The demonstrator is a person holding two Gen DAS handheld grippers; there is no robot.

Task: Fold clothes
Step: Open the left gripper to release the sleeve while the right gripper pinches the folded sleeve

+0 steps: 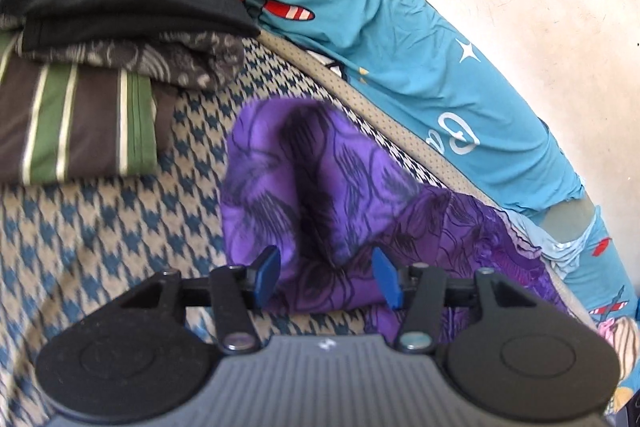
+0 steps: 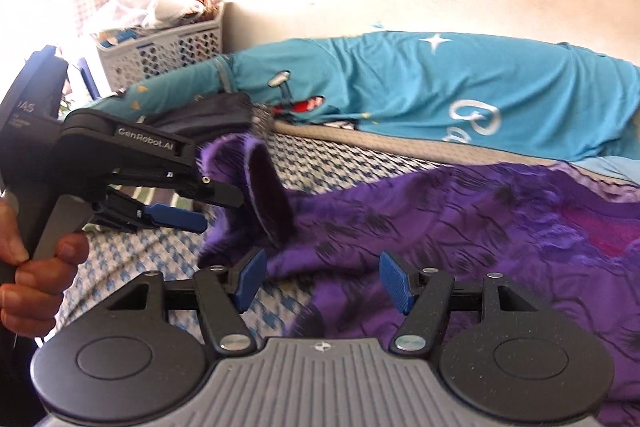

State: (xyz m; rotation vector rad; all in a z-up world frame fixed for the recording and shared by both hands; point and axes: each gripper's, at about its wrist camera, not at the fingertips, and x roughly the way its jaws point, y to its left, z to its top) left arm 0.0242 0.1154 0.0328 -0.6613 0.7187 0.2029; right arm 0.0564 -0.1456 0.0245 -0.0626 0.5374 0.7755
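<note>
A purple garment (image 1: 320,183) with dark feathery print lies crumpled on the houndstooth blanket (image 1: 100,227). One end of it stands up in a fold, blurred, just ahead of my left gripper (image 1: 326,273), which is open with cloth between and beyond its blue fingers. In the right wrist view the purple garment (image 2: 460,227) spreads to the right, with a raised cuff-like loop at its left end. My right gripper (image 2: 322,279) is open low over the garment's near edge. The left gripper (image 2: 222,211) shows from the side, open, right beside that loop, with a hand (image 2: 32,267) on its handle.
A stack of folded clothes (image 1: 112,7), black over grey patterned over green-striped, sits at the far left of the blanket. A teal printed sheet (image 1: 400,39) runs along the white wall. A white laundry basket (image 2: 160,47) stands past the bed's end.
</note>
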